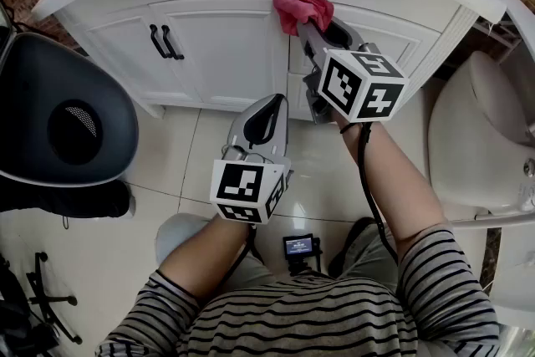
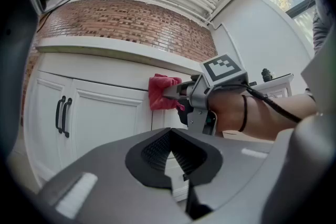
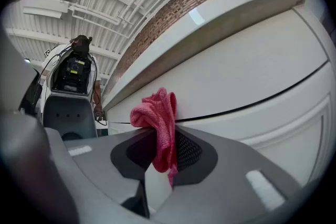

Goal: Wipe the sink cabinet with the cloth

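Note:
A crumpled red cloth [image 1: 302, 3] is pressed against the upper front of the white sink cabinet [image 1: 226, 46], just under the countertop edge. My right gripper [image 1: 308, 25] is shut on the cloth [image 3: 160, 123], which bunches above the jaws and touches the cabinet's top band [image 3: 252, 81]. My left gripper [image 1: 266, 106] hangs lower, in front of the cabinet doors, shut with nothing in it. From the left gripper view the cloth [image 2: 161, 93] and the right gripper [image 2: 176, 92] show against the cabinet.
Black door handles [image 1: 165, 42] sit on the left doors. A dark grey round bin [image 1: 58, 117] stands on the tiled floor at left. A white toilet [image 1: 485, 138] is close at right.

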